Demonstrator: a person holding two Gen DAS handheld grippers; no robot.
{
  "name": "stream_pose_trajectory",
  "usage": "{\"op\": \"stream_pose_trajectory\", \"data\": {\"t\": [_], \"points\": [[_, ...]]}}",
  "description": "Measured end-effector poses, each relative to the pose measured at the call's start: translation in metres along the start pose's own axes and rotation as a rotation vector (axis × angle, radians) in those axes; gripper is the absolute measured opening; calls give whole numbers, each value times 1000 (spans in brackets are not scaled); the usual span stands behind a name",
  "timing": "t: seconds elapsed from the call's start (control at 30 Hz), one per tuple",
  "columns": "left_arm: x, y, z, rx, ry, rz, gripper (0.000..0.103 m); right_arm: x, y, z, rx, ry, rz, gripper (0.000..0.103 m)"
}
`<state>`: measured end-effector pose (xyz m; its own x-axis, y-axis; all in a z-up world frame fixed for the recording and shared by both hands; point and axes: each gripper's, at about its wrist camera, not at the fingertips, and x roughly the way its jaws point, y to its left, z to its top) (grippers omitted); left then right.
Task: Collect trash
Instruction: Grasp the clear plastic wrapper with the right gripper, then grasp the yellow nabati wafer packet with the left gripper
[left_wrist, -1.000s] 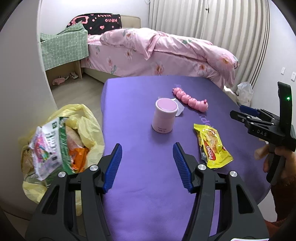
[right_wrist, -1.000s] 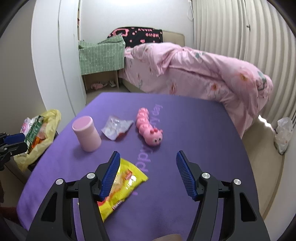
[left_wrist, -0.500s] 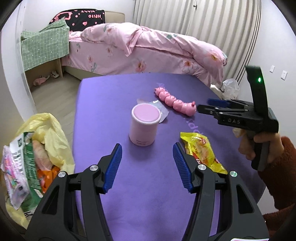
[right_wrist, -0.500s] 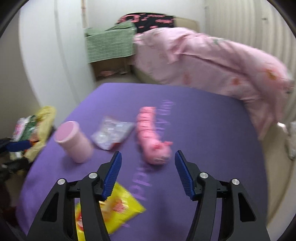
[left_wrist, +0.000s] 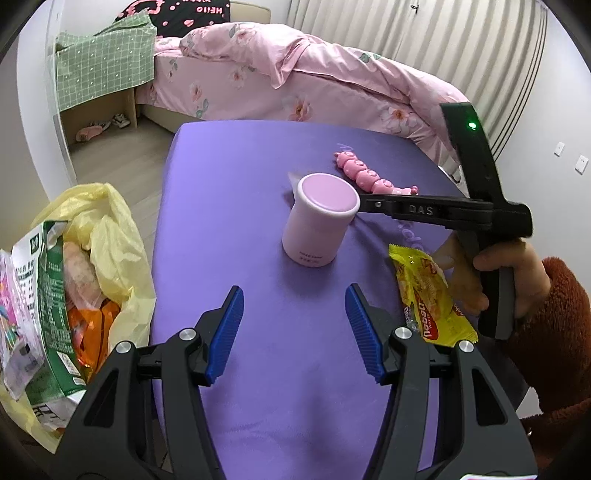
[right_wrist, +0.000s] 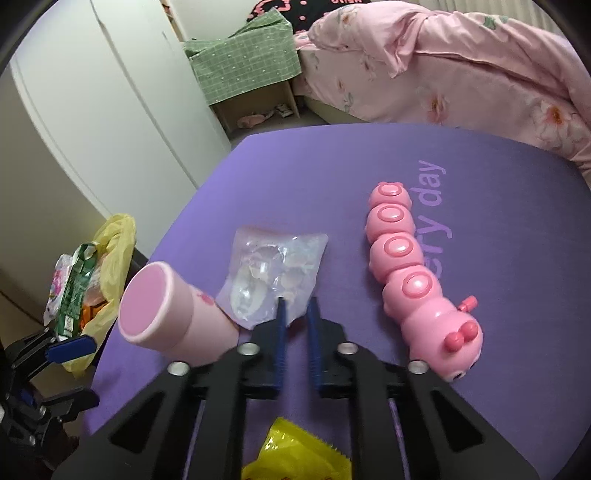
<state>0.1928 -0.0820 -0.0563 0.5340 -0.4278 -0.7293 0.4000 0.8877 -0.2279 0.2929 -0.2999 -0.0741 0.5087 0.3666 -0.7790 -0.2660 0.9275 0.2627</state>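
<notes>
A clear crumpled plastic wrapper (right_wrist: 275, 267) lies on the purple table (right_wrist: 498, 192) between a pink cup (right_wrist: 173, 312) and a pink caterpillar toy (right_wrist: 413, 280). My right gripper (right_wrist: 295, 302) has its jaws nearly closed, a narrow gap left, tips at the wrapper's near edge; whether it pinches the wrapper is unclear. A yellow snack wrapper (left_wrist: 428, 295) lies at the table's right front. My left gripper (left_wrist: 293, 325) is open and empty above the table's near part. A yellow trash bag (left_wrist: 92, 251) with packaging hangs left of the table.
The right gripper's body (left_wrist: 443, 212) reaches behind the pink cup (left_wrist: 319, 219) in the left wrist view. A bed with pink bedding (left_wrist: 314, 81) stands behind the table. A green-covered shelf (left_wrist: 103, 70) stands at the back left.
My right gripper moved forward and down to the clear wrapper and its jaws narrowed from wide open. My left gripper shifted closer to the cup and stayed open.
</notes>
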Motion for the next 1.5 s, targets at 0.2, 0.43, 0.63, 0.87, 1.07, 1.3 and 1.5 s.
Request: {"op": "stream_pose_trajectory", "data": {"t": [0.2,0.43,0.63,0.87,1.07,1.3,1.5], "points": [[-2,-7,-5,4,4,-23,54,-36,-2,-16,-14,-48,-27,4],[-6,-29,-8,43,-2,-61,54,-94,-17,-46,0,-119,-107,4],[-13,-41,-11,77,-11,-79,54,-127,-38,-76,54,-154,-185,4],[4,-48,-13,73,49,-162,54,-144,-57,-114,102,-154,-264,4],[36,-72,-6,153,103,-231,54,-162,-79,-134,164,-173,-306,4],[54,-89,-10,204,156,-204,54,-180,-82,-140,174,-213,-320,4],[59,-98,-18,232,162,-169,47,-190,-78,-137,158,-246,-335,4]]}}
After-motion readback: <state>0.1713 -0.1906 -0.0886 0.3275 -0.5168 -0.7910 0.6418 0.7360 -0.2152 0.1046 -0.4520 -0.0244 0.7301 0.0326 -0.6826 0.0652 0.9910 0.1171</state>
